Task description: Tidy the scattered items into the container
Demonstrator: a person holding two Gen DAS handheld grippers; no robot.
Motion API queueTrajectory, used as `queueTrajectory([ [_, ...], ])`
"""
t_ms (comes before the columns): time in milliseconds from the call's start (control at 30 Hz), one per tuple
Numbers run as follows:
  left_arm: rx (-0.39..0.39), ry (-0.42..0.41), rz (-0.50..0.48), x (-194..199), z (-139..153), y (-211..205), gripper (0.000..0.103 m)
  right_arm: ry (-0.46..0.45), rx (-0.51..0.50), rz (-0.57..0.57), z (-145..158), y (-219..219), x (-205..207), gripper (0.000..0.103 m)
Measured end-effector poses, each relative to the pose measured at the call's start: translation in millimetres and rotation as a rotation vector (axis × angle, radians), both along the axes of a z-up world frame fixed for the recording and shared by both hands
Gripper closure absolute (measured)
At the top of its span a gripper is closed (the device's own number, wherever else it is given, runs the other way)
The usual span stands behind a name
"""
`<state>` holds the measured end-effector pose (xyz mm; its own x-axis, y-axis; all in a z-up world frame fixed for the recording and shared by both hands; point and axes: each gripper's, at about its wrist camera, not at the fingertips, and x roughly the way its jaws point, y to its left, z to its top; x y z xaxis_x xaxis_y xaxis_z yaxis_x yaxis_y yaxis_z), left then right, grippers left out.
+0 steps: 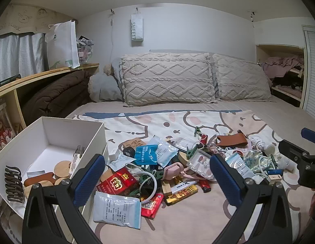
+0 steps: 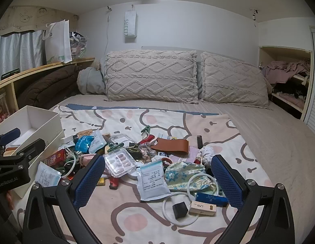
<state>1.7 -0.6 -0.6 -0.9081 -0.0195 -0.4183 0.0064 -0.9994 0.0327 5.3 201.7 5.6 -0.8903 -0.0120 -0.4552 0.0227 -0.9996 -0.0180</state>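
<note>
A white box [image 1: 55, 126] stands on the bed at the left and holds wooden discs, a brown hair claw and a brown leather piece; it also shows in the right wrist view [image 2: 35, 113]. A pile of small items lies on the cartoon blanket: a red packet [image 1: 116, 183], white sachets [image 1: 116, 209], a clear nail case [image 2: 120, 162], a floral pouch [image 2: 186, 174], a brown leather case [image 2: 171, 145]. My left gripper [image 1: 157, 174] is open and empty above the pile next to the box. My right gripper [image 2: 157, 177] is open and empty above the pile's right side.
Two knitted pillows [image 1: 167, 77] lean on the wall at the head of the bed. A wooden shelf [image 1: 45, 75] with a tote bag runs along the left. An open cupboard [image 2: 285, 77] with clothes is at the right.
</note>
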Motion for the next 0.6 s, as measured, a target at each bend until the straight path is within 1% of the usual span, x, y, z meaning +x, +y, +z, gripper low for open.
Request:
queueTrajectory([
  [200, 0.000, 0.000, -0.005, 0.3, 0.2, 0.1, 0.000, -0.001, 0.001, 0.007, -4.2, -5.2, -0.7, 0.000],
  [600, 0.001, 0.001, -0.010, 0.5, -0.1, -0.2, 0.000, -0.003, 0.002, 0.005, -3.1, -4.6, -1.1, 0.000],
])
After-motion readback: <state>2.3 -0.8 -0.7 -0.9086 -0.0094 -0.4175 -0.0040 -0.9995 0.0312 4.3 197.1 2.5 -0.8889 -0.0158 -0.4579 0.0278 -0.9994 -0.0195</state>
